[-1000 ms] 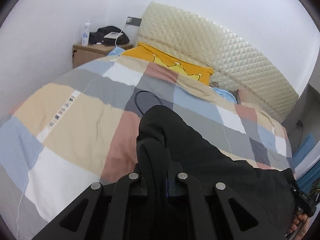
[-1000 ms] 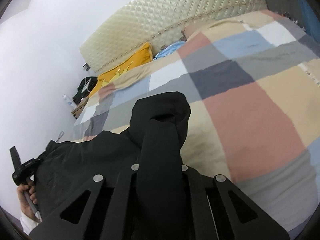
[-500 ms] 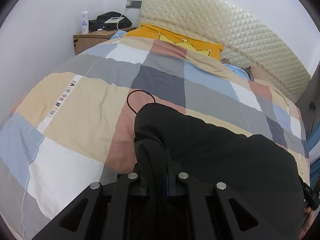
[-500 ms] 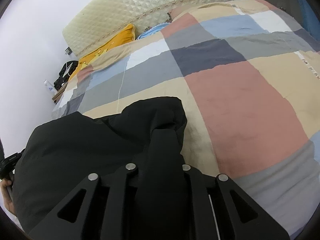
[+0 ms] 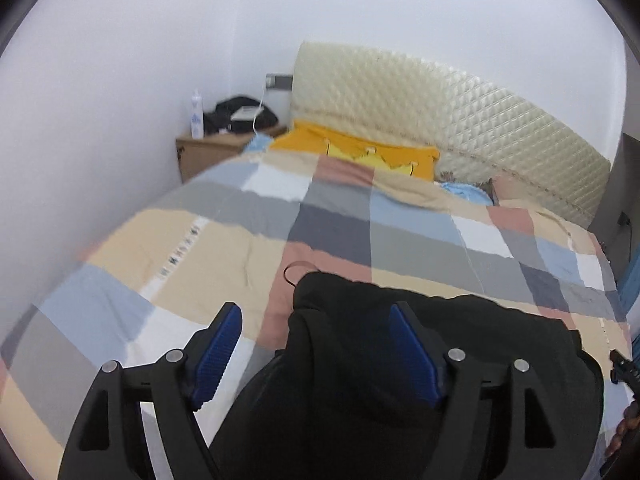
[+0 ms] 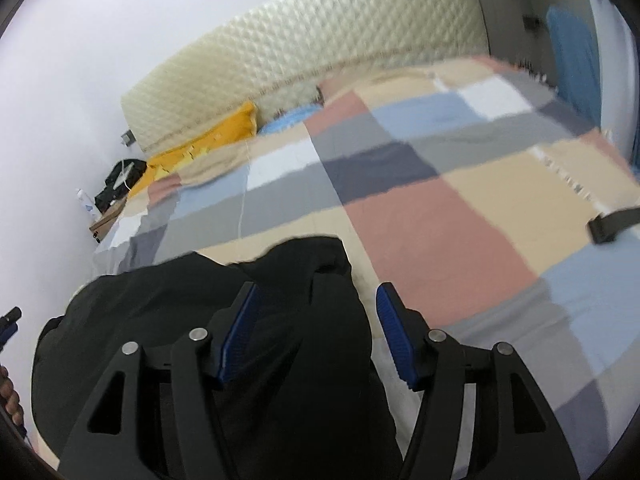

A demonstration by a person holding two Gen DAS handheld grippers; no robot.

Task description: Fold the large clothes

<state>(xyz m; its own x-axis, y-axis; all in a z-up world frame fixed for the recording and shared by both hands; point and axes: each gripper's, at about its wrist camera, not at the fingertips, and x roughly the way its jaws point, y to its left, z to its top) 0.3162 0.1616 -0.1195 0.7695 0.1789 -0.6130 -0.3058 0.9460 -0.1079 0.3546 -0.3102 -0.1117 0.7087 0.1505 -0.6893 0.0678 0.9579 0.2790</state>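
**Black garment on the bed, both grippers let go**

Black fabric, a large dark garment [image 5: 400, 360], lies bunched on the near end of a bed covered by a patchwork quilt [image 5: 224, 248] of beige, pink, grey, blue and white squares. In the left wrist view the left gripper [image 5: 316, 352] has just been opening: its blue-padded fingers [image 5: 218, 348] stand wide apart, the folded edge of the garment runs up between them, and neither pad presses on the cloth. The right gripper [image 6: 316, 336] has also just been opening; its fingers [image 6: 394, 336] are spread with a thick fold of the same garment [image 6: 168, 320] between them, and whether the left pad touches the cloth I cannot tell.

A thin black cord loop [image 5: 294, 270] lies on a pink square just beyond the garment's far edge. Farther back, an orange-yellow cushion [image 5: 360, 152] and a light blue cloth [image 5: 466, 191] sit against a cream quilted headboard [image 5: 460, 120]. Beside the bed's far corner stands a wooden nightstand [image 5: 204, 156] carrying a white bottle [image 5: 196, 114] and a black bag [image 5: 240, 114], with a white cable running up to a grey wall socket [image 5: 279, 81]. A black strap end [image 6: 614, 224] pokes in over the quilt at the right edge of the right wrist view, and a blue panel [image 6: 576, 48] stands past the bed's far side. The quilt between garment and cushion is bare apart from the cord.
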